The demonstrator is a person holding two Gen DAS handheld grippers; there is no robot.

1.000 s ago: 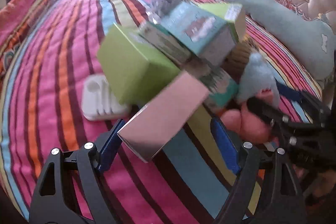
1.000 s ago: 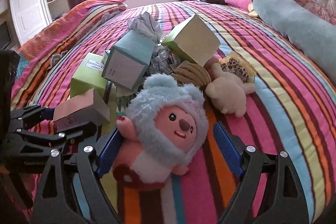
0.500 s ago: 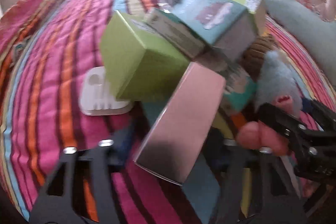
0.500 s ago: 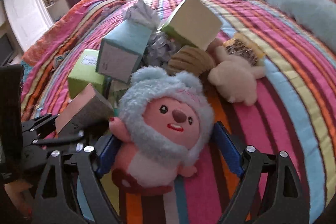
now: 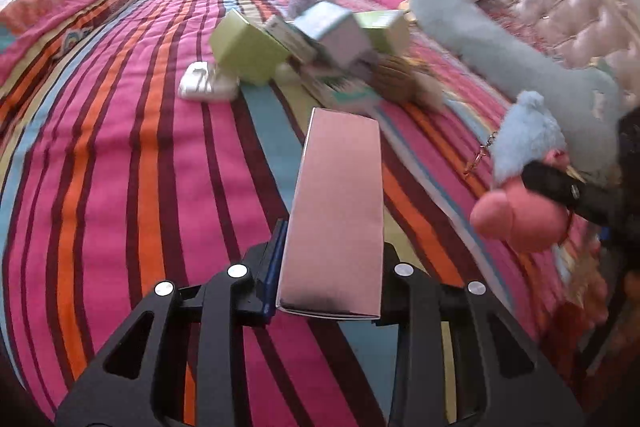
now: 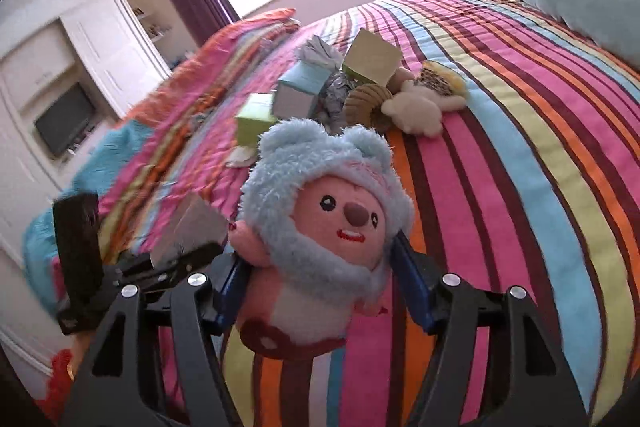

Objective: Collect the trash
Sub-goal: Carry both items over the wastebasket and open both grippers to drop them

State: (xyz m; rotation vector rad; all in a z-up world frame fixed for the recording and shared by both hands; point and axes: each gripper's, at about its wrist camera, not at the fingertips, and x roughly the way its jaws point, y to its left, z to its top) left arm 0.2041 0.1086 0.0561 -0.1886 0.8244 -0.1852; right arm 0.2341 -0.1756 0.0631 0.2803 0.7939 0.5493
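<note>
Left tongs (image 5: 330,267) clenched on pink box (image 5: 338,211), right tongs (image 6: 320,267) closing round plush toy (image 6: 320,227), both lifted off bed (image 5: 120,167); remaining box pile (image 5: 312,47) uncollected

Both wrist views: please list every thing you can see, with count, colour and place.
Pink box: one, pink, clamped in the left gripper.
Plush toy: one, pink with a pale blue hood, between the right gripper's fingers.
Boxes: at least four, green and teal, in a pile on the bed.
Crumpled paper: grey, on the pile.
White tray: one, left of the pile.
Cream plush: one, right of the pile.
Long plush: one, pale blue, by the headboard.
Bedspread: striped, many colours.
Left gripper: black, shut on the pink box.
Right gripper: black, jaws closing on the plush toy.
</note>
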